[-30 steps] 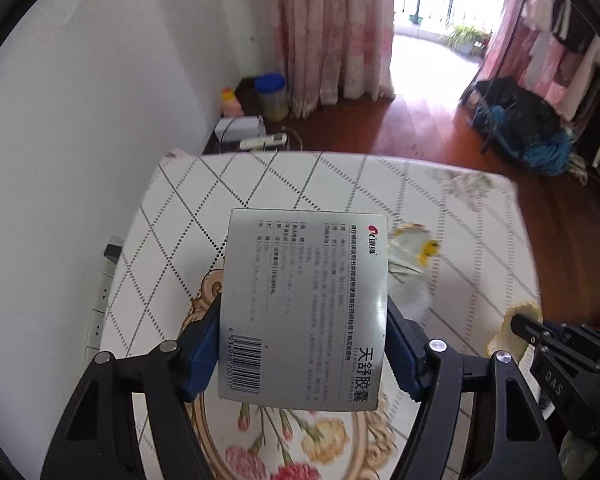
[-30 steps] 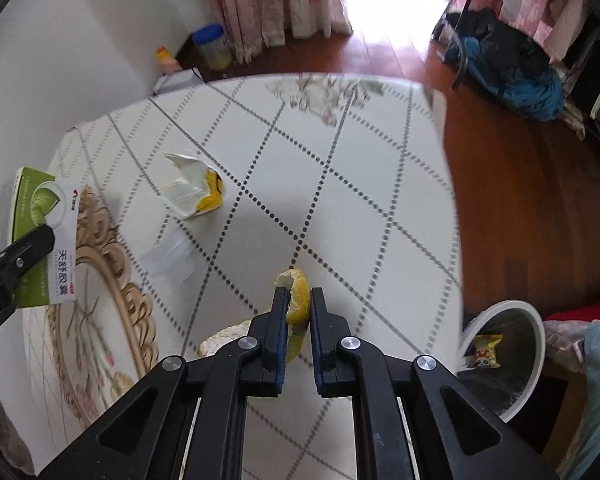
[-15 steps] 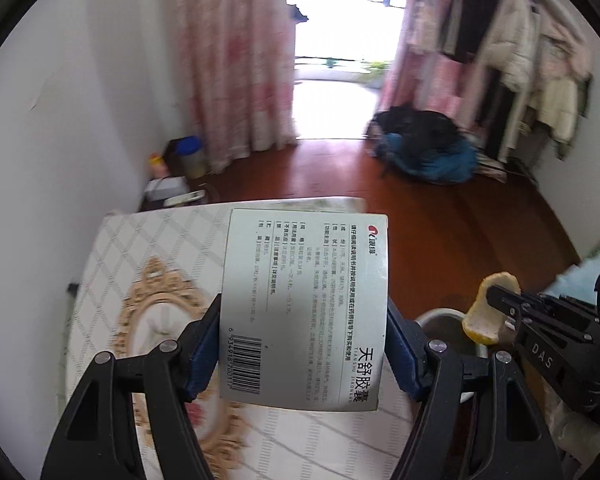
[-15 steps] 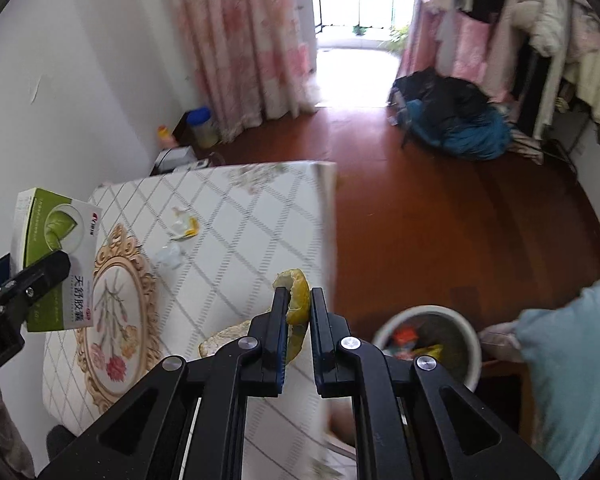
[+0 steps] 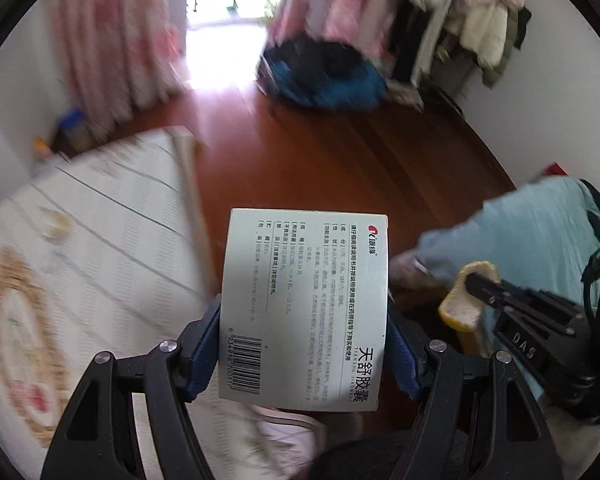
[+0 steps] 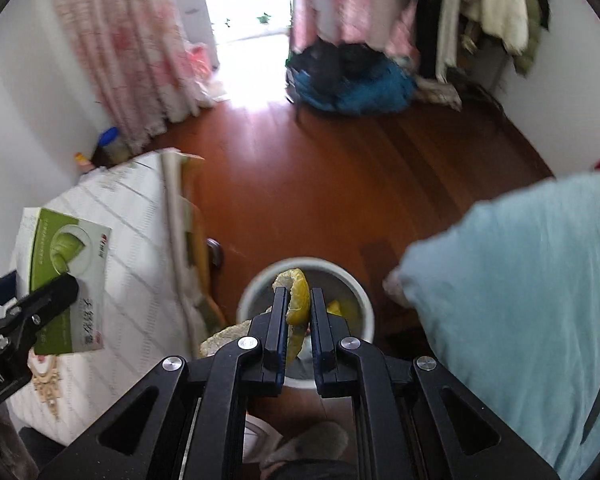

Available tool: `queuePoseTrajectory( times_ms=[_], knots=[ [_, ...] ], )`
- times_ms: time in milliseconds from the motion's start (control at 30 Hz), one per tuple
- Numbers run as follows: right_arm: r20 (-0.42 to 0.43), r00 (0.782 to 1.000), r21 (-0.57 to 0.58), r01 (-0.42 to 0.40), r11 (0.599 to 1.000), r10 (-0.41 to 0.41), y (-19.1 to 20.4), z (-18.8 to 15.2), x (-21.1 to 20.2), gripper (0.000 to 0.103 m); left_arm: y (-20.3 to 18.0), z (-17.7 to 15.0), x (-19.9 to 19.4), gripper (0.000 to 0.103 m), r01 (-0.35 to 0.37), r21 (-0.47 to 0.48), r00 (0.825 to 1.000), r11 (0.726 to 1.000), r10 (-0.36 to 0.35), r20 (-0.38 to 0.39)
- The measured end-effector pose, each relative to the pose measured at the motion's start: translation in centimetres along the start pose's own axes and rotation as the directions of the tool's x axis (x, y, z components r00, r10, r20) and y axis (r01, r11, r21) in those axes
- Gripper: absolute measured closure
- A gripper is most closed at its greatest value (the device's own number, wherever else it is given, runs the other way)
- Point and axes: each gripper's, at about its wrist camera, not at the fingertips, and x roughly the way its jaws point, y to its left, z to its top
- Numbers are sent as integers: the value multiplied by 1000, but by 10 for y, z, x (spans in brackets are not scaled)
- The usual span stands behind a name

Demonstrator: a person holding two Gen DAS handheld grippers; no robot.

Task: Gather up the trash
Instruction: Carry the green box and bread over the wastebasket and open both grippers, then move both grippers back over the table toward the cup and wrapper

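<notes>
- Trash in hand is twofold: a flat cardboard medicine box (image 5: 304,312) with a barcode and printed text on its pale back and a green and white front, and a curled strip of yellow citrus peel (image 6: 296,300)
- Left gripper (image 5: 304,344) has its blue-padded black fingers (image 5: 202,344) clamped on the two side edges of the medicine box, which stands upright between them, over the near right edge of the table
- Right gripper (image 6: 298,320) has its black jaws almost together, pinching the yellow citrus peel; the peel's curled end sticks up above the fingertips
- In the right wrist view the peel hangs directly over the round white waste bin (image 6: 360,292), which stands on the red-brown wooden floor (image 6: 340,184) just right of the table; yellow scraps lie inside the bin
- In the left wrist view the right gripper shows at the right with the peel (image 5: 466,304) at its tip, beside the box
- White tablecloth (image 6: 132,240) with a thin diamond grid and a gold floral medallion covers the table at the left; small pale scraps (image 5: 54,226) lie on it, blurred
- Light blue cloth (image 6: 520,288) fills the right side, near the bin
- Far across the floor: pink floral curtains (image 6: 132,48), a bright doorway, a dark blue heap of fabric (image 6: 352,80) and hanging clothes (image 6: 492,4)
</notes>
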Motion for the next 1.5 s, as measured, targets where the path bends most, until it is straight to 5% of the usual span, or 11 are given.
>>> queuePoseTrajectory(
  times_ms=[367, 400, 467, 500, 567, 633, 767, 833, 900, 1167, 1500],
  knots=[
    [-191, 981, 109, -11, 994, 31, -67, -22, 122, 93, -17, 20, 147, 28, 73, -73, 951, 995, -91, -295],
    [-200, 979, 108, -4, 994, 26, -68, -22, 128, 92, -16, 22, 151, 25, 69, -81, 948, 994, -90, -304],
    [-207, 978, 112, 7, 994, 16, -70, -20, 141, 92, -13, 26, 161, 0, 64, -106, 944, 992, -94, -317],
    [-214, 977, 103, 18, 994, 4, -69, -19, 145, 92, -10, 26, 162, 0, 63, -117, 943, 991, -98, -318],
    [-227, 974, 105, 36, 994, -11, -70, -18, 155, 84, -6, 22, 161, 0, 57, -127, 945, 990, -95, -313],
    [-231, 973, 124, 40, 992, -10, -72, -17, 161, 49, -2, 19, 157, 0, 39, -128, 950, 991, -77, -303],
    [-221, 975, 127, 39, 991, -10, -71, -15, 160, 37, 6, 18, 147, 0, 0, -121, 961, 993, -34, -276],
    [-217, 976, 117, 43, 992, -17, -68, -15, 156, 10, 6, 14, 134, 0, -58, -80, 970, 995, 37, -242],
    [-216, 976, 105, 57, 993, -33, -64, -15, 152, 1, 5, 10, 126, 0, -108, -39, 973, 993, 98, -209],
    [-215, 974, 78, 86, 993, -68, -50, -33, 126, 0, 0, -5, 87, 0, -185, 32, 974, 982, 188, -126],
    [-93, 994, 111, 66, 992, -56, -46, -42, 34, 0, -13, -15, 11, 0, -206, 53, 978, 977, 206, -3]
  ],
)
